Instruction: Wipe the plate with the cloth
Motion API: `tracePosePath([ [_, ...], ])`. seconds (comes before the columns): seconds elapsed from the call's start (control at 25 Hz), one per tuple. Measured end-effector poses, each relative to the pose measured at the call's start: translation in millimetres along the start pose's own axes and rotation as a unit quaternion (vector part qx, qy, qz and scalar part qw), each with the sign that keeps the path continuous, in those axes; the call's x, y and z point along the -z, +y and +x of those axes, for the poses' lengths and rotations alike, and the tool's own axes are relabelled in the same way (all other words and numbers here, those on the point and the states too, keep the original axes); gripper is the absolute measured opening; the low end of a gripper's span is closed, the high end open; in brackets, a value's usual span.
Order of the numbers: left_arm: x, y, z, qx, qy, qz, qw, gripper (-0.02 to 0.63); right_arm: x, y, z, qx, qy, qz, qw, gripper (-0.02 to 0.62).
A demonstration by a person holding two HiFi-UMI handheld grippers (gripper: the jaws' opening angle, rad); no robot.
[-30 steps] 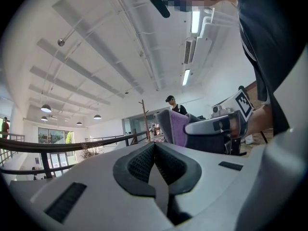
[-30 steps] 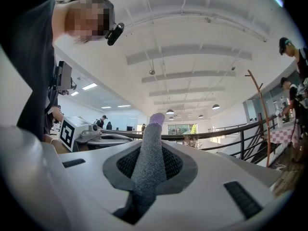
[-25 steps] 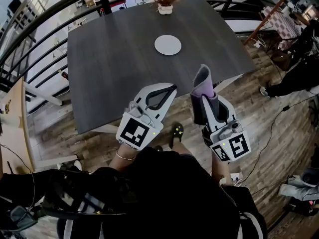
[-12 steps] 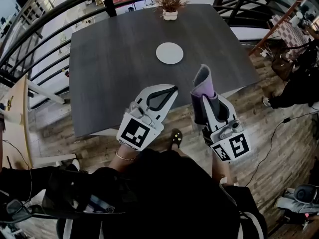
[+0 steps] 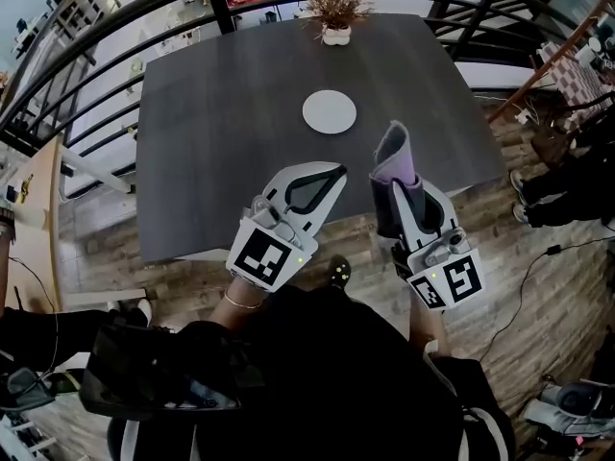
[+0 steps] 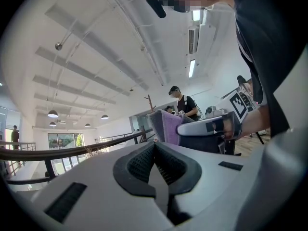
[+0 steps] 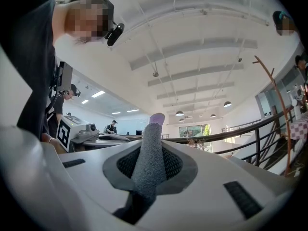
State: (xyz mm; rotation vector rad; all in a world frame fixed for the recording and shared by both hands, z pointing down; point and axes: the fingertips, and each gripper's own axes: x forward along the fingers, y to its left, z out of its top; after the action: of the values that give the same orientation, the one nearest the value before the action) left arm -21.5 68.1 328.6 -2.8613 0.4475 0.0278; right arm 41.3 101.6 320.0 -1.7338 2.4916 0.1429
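The white round plate point(image 5: 330, 112) lies in the upper middle of the head view, on the far half of the dark grey counter point(image 5: 211, 142), with nothing touching it and well apart from both tools. The cloth point(image 5: 395, 159), grey with a lilac face, stands upright just right of centre, below and right of the plate, clamped in the right tool point(image 5: 392, 192). In the right gripper view the folded cloth point(image 7: 150, 153) fills the gap between the dark pads, which press on it from both sides, and its tip rises past them. The left tool point(image 5: 330, 171), just left of centre in the head view, has its jaws fully together with nothing between them. In the head view both tools' tips lie over the counter's near edge. A small white pot point(image 5: 336, 36) with a dry plant point(image 5: 336, 3) stands at the counter's far edge at the top. A dark curved railing point(image 5: 86, 46) crosses the upper left, and wooden floor point(image 5: 500, 257) shows at the right.
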Motion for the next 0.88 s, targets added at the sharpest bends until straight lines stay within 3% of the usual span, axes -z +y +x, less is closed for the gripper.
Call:
tracePosePath([
  [0.88,8,12,64,-0.031,0.022,0.009,0.9992,0.005,5,-69,15,-0.034,-0.011,0.017,0.999,0.041],
])
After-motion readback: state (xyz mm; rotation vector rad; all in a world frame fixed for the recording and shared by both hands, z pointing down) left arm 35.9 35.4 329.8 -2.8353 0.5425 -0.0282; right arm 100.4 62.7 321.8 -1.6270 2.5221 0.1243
